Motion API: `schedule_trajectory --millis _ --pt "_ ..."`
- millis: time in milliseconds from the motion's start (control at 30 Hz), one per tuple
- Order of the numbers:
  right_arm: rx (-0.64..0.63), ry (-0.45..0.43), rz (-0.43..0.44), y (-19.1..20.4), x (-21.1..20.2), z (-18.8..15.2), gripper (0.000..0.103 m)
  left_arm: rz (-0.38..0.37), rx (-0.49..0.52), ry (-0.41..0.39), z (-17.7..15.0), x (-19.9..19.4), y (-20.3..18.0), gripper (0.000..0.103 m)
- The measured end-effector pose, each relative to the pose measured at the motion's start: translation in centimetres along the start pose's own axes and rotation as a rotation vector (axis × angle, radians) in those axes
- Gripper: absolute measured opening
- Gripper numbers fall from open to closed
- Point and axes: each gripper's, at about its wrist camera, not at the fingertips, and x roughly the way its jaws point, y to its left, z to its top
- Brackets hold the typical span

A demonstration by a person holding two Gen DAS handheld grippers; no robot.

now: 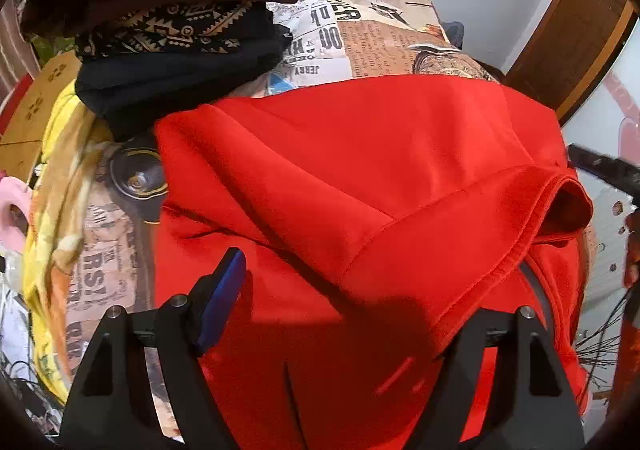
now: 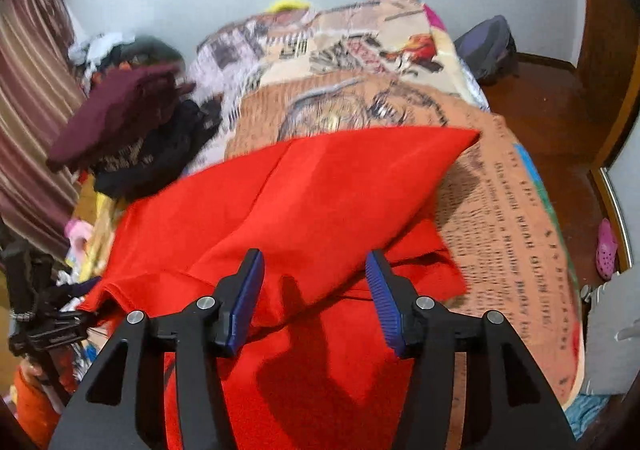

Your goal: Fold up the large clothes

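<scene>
left gripper (image 1: 340,314): jaws wide apart over the red garment (image 1: 360,178); only the left blue pad (image 1: 222,302) shows, the right pad is hidden under a folded red edge draped over that finger. No clamp visible.
right gripper (image 2: 316,298): jaws apart, both blue pads (image 2: 244,302) clear; red cloth lies between and below them, not pinched.
red garment: on the bed, folded over itself; hemmed opening at right in left view only; right view shows a pointed far corner (image 2: 468,136).
bedspread (image 2: 500,210): newspaper print, under the garment in both views.
left view only: black round object (image 1: 138,178) just beside the garment's left edge, kind unclear; yellow patterned cloth (image 1: 60,190) further left.
folded stack (image 1: 168,10): maroon on top, black-and-gold pattern, black below; sharp in left view, blurred in right.
right view only: dark bag (image 2: 488,46) at the bed's far end, pink clog (image 2: 606,250) on wood floor, striped curtain (image 2: 28,130).
cut off: garment's near end runs below both frames.
</scene>
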Motion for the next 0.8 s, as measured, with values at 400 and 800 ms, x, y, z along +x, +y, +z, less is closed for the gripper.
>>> schedule_trajectory --millis 400,800 --pt "0.015 0.045 -0.020 -0.8 1.8 -0.3 0.055 -0.036 0.115 -0.087 1.9 -1.6 -3.6 0.079" --pt "0.104 -0.061 -0.056 -4.1 -2.7 1.6 0.055 0.127 -0.163 -0.217 5.2 -5.0 7.3 0.090"
